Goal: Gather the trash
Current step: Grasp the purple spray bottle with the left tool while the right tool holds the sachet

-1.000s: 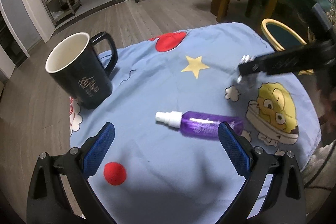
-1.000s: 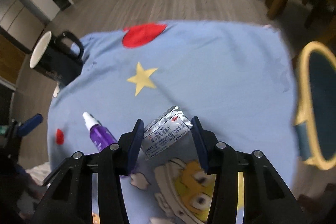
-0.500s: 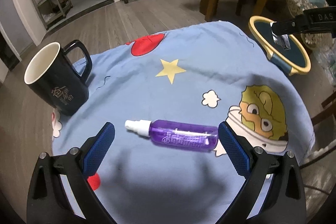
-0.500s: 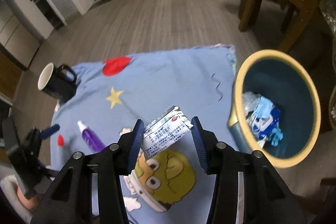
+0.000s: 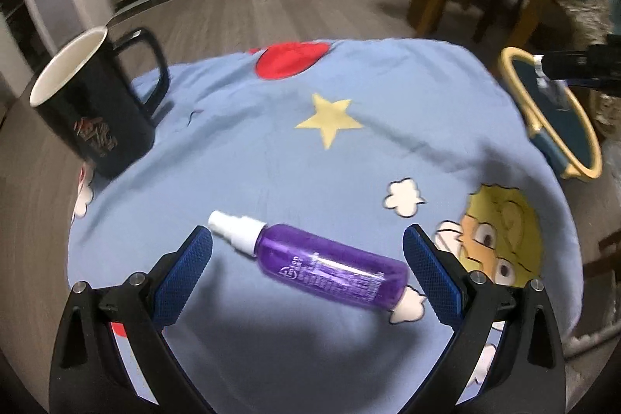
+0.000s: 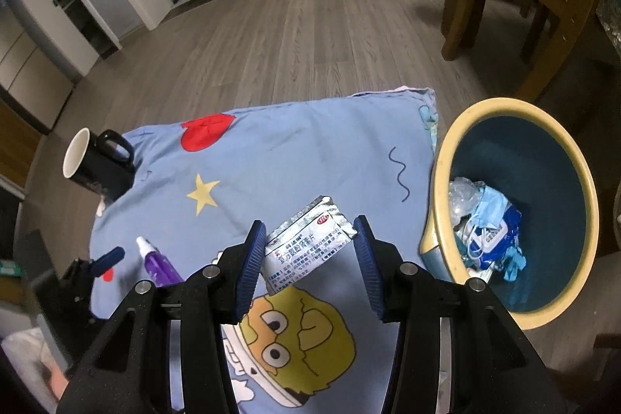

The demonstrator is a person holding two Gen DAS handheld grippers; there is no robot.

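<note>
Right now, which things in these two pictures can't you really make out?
- Black ceramic mug, left wrist view: gold print blurred, unreadable; its inside hidden by the rim.
- Yellow-rimmed blue trash bin, right wrist view: its bottom buried under blue wrappers.
- Silver foil medicine sachet: lower part hidden behind the right gripper.
- Purple plastic spray bottle: label too small.

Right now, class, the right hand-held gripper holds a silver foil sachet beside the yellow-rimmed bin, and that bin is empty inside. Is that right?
Not quite: the yellow-rimmed blue bin is not empty. The right wrist view shows a blue face mask and crumpled plastic wrappers already lying in it. The rest stands: the right hand-held gripper holds the silver foil sachet beside the bin.
</note>
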